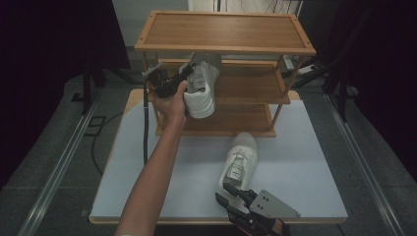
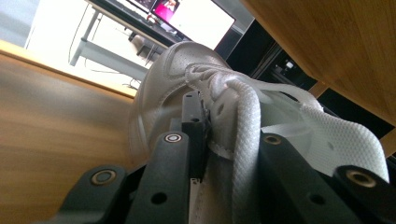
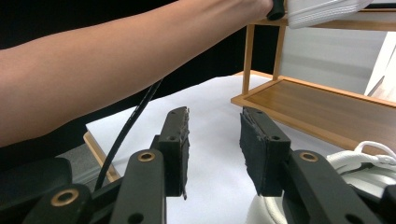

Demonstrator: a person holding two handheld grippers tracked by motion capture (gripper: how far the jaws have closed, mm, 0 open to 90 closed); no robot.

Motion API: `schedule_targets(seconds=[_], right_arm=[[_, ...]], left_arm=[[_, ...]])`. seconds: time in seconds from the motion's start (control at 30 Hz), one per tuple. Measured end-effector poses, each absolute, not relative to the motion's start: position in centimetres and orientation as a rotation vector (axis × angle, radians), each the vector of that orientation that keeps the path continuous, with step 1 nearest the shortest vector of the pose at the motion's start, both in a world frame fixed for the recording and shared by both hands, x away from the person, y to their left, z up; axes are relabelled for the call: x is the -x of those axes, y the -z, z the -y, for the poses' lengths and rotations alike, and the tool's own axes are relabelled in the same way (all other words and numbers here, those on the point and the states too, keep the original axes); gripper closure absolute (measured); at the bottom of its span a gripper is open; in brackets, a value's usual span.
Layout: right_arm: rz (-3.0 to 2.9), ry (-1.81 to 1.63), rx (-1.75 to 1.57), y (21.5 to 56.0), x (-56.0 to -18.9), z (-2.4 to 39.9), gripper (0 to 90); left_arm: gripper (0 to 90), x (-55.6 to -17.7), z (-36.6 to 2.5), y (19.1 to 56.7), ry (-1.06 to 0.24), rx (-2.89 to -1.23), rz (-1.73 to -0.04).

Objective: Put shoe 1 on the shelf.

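We see the table (image 1: 314, 147) and wooden rack (image 1: 223, 32) evenly lit from above, while the room at left and right falls into near black. In the left gripper view the shoe (image 2: 187, 70) is soft and blurred, and the far bright screen (image 2: 201, 18) glares.

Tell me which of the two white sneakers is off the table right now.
The sneaker at the rack, clamped in the left gripper at the middle shelf. The other sneaker lies flat on the table.

High cam looks down on table (image 1: 314, 147) w/ rack (image 1: 223, 34); claw cams close-up, both catch rack wood
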State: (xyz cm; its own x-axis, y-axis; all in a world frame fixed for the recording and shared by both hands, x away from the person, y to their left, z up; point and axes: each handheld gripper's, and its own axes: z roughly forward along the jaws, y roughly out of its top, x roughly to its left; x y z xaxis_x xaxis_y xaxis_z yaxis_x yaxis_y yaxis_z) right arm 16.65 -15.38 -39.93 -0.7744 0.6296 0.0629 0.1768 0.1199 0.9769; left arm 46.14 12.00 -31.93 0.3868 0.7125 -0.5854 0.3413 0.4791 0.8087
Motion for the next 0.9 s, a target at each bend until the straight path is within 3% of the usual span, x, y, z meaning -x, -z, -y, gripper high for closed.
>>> schedule_targets(seconds=[0.6,0.8,0.9], right_arm=[[-2.040,-1.696,-0.787,40.0,-16.6,15.5,61.8],[-2.046,-1.695,-0.782,40.0,-16.6,15.3,61.8],[-2.049,-1.694,-0.780,40.1,-16.5,15.2,61.8]], left_arm=[[78.9,-49.1,-11.7,31.7,-0.276,-1.056,-1.290],[72.4,-49.4,-11.4,31.8,-0.263,-1.069,-1.289],[67.1,-49.8,-11.6,31.9,-0.189,-1.034,-1.304]])
